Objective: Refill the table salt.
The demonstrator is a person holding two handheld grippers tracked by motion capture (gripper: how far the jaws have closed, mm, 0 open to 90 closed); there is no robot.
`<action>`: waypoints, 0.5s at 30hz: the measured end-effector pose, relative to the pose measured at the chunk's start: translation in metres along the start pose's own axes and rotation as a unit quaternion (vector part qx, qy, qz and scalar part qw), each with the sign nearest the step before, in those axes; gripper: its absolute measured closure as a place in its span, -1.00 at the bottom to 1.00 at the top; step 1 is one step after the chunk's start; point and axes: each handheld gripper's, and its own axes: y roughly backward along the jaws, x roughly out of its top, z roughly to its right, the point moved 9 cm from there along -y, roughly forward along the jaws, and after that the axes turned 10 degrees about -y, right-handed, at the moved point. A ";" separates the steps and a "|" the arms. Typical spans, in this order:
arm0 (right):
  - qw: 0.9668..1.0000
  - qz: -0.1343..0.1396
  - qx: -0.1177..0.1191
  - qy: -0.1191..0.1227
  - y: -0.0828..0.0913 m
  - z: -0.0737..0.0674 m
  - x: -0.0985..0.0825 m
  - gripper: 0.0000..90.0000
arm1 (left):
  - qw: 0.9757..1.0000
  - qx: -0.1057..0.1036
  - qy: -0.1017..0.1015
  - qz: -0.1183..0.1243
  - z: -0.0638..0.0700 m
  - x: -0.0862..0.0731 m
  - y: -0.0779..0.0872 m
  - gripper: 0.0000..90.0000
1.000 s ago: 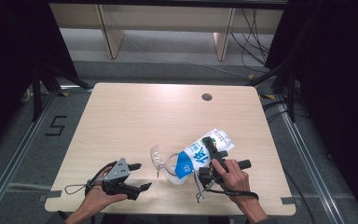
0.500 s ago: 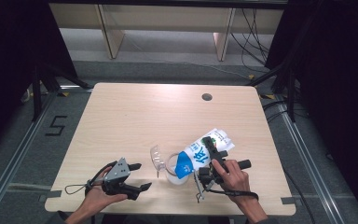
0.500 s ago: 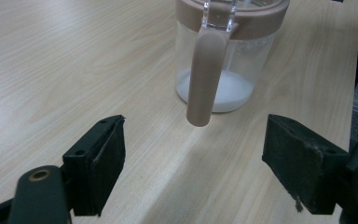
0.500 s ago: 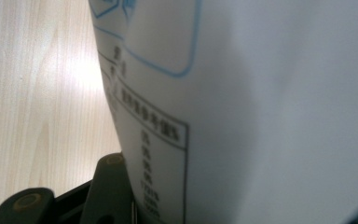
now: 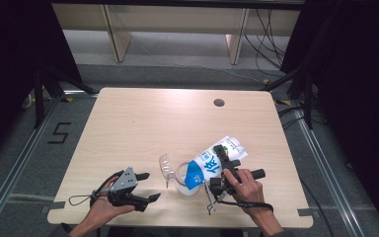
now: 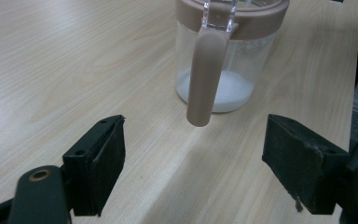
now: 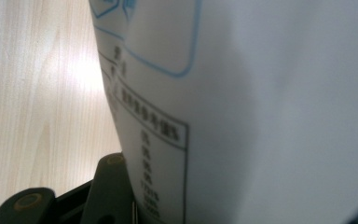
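milk carton [image 5: 216,162] clamped in right gripper [image 5: 225,167], tipped spout-down over clear jug [image 6: 228,51] at near centre of desk [image 5: 143,123], apparently to pour; left gripper [image 5: 145,187] wide and empty, resting near left of jug handle [image 6: 206,79], perhaps ready to steady it

A pale wood-grain bench [image 5: 143,123] with rounded corners stands on a grey floor [image 5: 177,74]. A small dark round hole [image 5: 219,102] sits in its top near the far right. Toward the near edge a clear jug [image 5: 186,178] with a brownish rim and handle stands upright, white powder in its bottom.
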 end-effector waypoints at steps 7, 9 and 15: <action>1.000 -0.001 -0.002 0.000 0.000 0.000 0.000 0.23 | 1.000 0.001 0.000 0.001 0.000 0.000 0.000 -0.54; 1.000 -0.006 0.000 0.004 0.001 0.001 -0.001 0.23 | 1.000 0.002 0.003 0.000 0.000 0.000 0.000 -0.54; 1.000 -0.005 -0.002 0.004 0.000 0.000 -0.001 0.23 | 1.000 0.002 0.002 -0.001 0.000 0.000 0.000 -0.54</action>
